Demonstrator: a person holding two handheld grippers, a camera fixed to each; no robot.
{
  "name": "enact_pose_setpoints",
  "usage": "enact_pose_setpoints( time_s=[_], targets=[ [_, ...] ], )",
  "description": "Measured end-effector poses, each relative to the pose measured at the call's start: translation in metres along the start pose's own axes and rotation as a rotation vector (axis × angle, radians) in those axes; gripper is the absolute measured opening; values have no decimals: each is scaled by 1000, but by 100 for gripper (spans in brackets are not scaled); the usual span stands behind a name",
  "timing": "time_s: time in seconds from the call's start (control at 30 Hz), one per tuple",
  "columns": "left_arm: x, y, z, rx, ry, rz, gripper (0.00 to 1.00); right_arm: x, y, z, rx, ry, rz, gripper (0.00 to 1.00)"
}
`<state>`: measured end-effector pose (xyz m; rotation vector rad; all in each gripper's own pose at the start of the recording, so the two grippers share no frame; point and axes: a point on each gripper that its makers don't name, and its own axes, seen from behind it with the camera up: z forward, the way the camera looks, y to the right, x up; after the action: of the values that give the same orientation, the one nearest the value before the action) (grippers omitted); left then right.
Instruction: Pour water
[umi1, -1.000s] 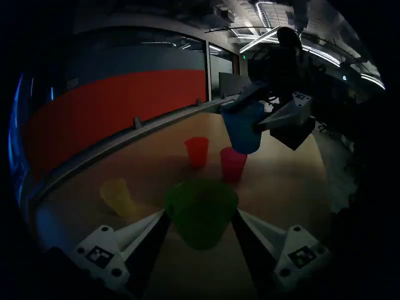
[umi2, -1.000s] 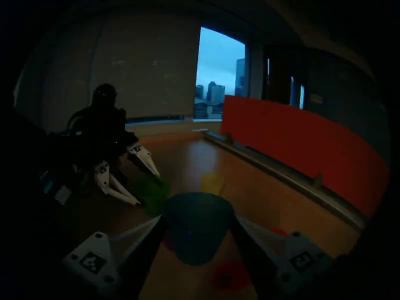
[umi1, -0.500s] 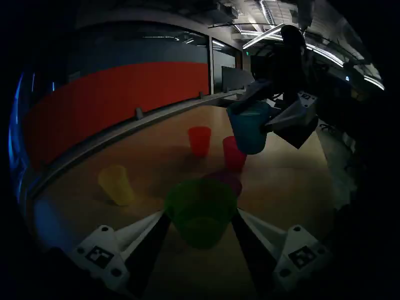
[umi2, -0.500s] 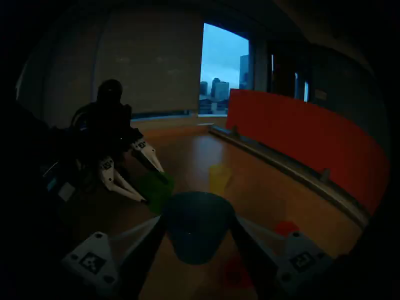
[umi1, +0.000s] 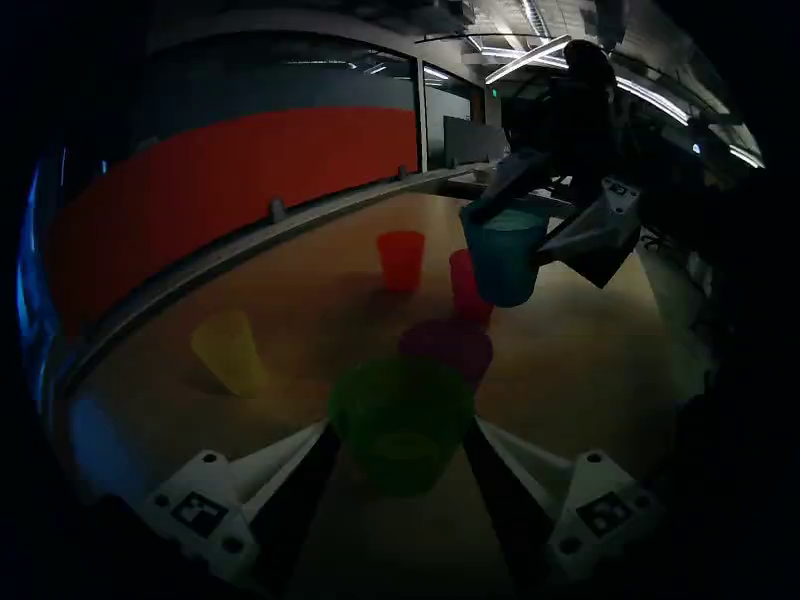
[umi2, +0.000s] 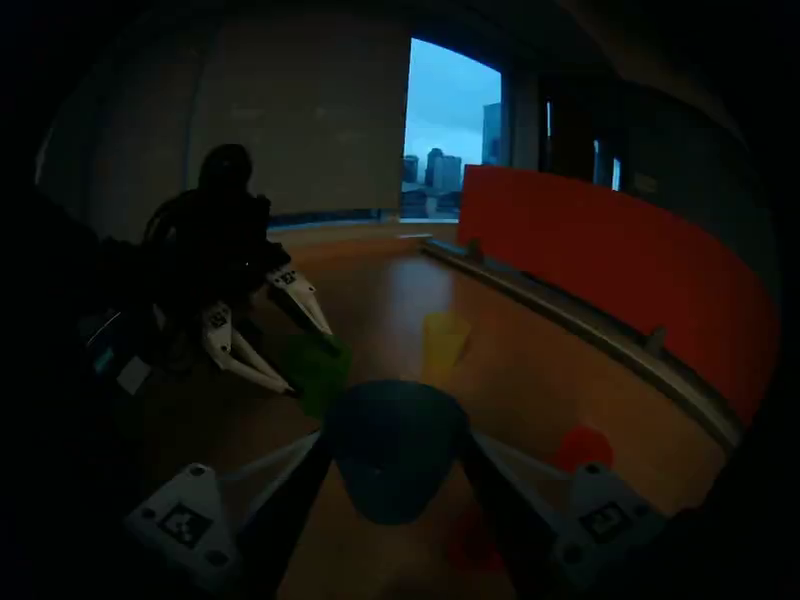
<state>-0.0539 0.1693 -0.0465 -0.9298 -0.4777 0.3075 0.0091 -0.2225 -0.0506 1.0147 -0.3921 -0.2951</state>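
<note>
- Left gripper view: the left hand-held gripper (umi1: 400, 425) held a green cup (umi1: 402, 440).
- Right gripper view: the right hand-held gripper (umi2: 395, 437) held a blue cup (umi2: 395, 470) over the surface (umi2: 525, 385).

In the left gripper view the green cup (umi1: 402, 425) covers the lower part of the purple cup (umi1: 447, 342). The blue cup (umi1: 503, 255) hides the top of the pink-red cup (umi1: 464, 298) behind it. A pale patch inside the green cup may be water, but the light is too dim to tell. The person (umi1: 585, 100) is a dark silhouette. In the right gripper view the blue cup (umi2: 395, 460) is dark inside, and a red cup (umi2: 468, 540) low down is blurred and partly behind it.
</note>
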Motion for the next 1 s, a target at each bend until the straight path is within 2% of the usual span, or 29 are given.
enact_pose_setpoints(
  time_s=[0.37, 0.77, 1.0],
  targets=[
    [-11, 2, 8, -19, -42, 10, 84, -19, -7, 9, 17, -32, -16, 95],
    [-24, 5, 16, -35, -89, 32, 85, -28, -8, 13, 25, -41, -7, 95],
    [-27, 8, 19, -46, -95, 32, 86, -32, -9, 15, 26, -44, -9, 94]
  ],
)
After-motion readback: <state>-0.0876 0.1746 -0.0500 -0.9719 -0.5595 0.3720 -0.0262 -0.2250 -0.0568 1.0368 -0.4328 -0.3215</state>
